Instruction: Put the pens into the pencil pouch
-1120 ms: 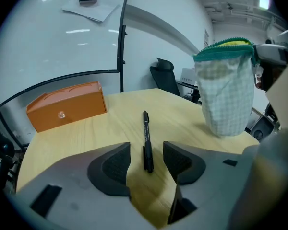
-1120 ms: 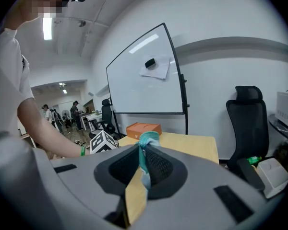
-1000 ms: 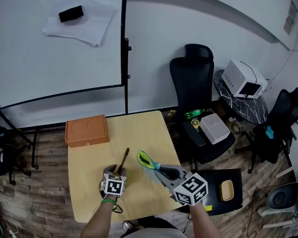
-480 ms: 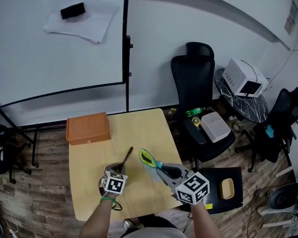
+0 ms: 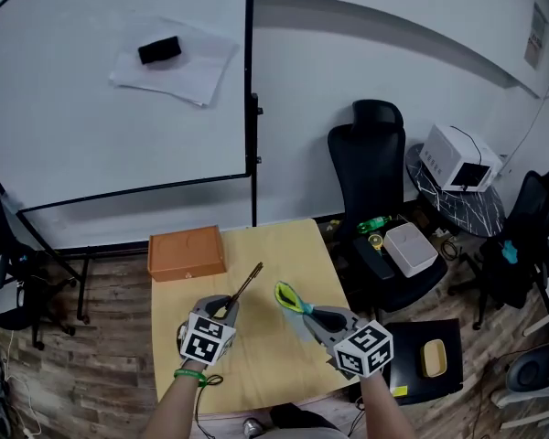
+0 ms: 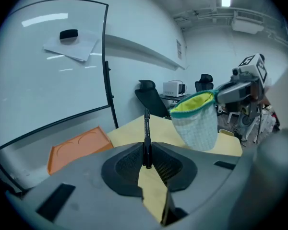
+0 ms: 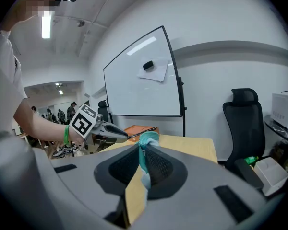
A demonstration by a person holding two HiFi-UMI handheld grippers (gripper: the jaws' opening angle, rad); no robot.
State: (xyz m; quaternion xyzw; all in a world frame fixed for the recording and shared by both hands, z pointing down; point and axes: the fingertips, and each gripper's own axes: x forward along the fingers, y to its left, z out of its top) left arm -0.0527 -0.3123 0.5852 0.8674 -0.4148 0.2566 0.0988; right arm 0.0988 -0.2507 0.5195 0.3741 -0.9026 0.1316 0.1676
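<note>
My left gripper [image 5: 223, 305] [image 6: 147, 153] is shut on a dark pen [image 5: 246, 285] [image 6: 146, 132], which sticks out ahead of the jaws, lifted off the wooden table [image 5: 256, 355]. Its jaws have just been closing, with the pen between them. To its right, my right gripper [image 5: 311, 314] [image 7: 143, 158] is shut on the teal edge of the pencil pouch [image 5: 290, 298] [image 7: 145, 145]. The pouch [image 6: 197, 119] hangs open, pale mesh with a yellow-green lining, its mouth facing the pen. In the right gripper view the pen [image 7: 143, 131] and left gripper [image 7: 105, 129] show just beyond the pouch.
An orange flat box [image 5: 186, 253] [image 6: 77, 145] lies at the table's far left corner. A whiteboard [image 5: 101, 108] stands behind the table. A black office chair [image 5: 380, 181] and a seat holding a white box [image 5: 412, 250] are to the right.
The left gripper has risen off the table with the pen in its jaws, the pen now pointing up and away. The right gripper and pouch have stayed in place.
</note>
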